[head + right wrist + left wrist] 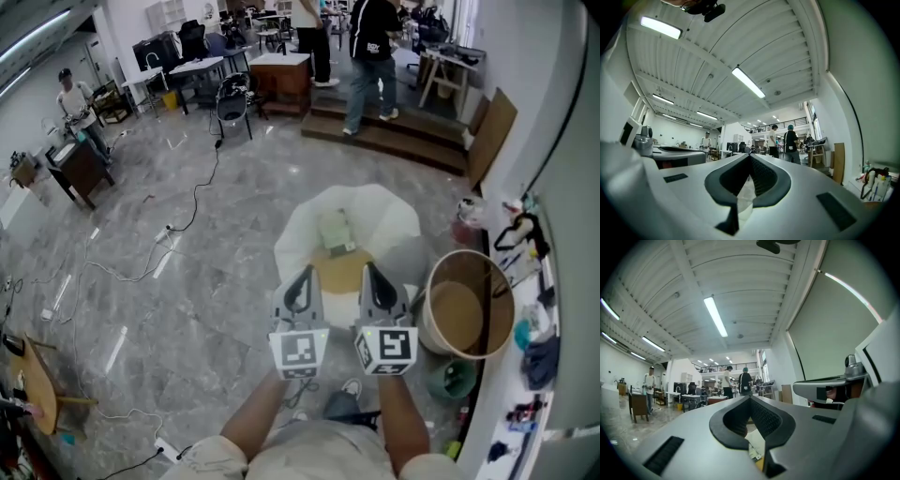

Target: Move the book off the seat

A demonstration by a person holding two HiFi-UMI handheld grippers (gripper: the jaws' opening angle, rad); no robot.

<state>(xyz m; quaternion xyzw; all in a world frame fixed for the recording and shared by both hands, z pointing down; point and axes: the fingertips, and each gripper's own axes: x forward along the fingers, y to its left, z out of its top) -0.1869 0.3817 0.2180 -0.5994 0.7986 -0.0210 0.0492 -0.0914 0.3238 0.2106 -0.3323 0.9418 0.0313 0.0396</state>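
Two tools are held out level and side by side above the near edge of a round white seat [398, 225]. The left tool [303, 283] and the right tool [377, 281] each have their jaws pressed together, with nothing clamped between them. The book [336, 229] is pale and lies flat on the far part of the seat, toward the backrest. It sits just beyond a tan cushion [337, 270] and is apart from both tools. Just right of the seat stands a tall round tan bin [431, 323]. Its mouth is open and shows a plain tan inside, with a dark rod crossing in front of it. On the near side of the bin is a small green tub [453, 380] on the floor, and I cannot make out what is in it. A white counter [511, 375] runs along the right wall, littered with small things too tiny to name. Loose cables trail across the grey marble floor [187, 281] to the left. Far off, a person in a dark top [372, 42] and another in a white top [307, 19] stand on a low wooden step [394, 131]. A third person [73, 98] is by a desk at the far left.
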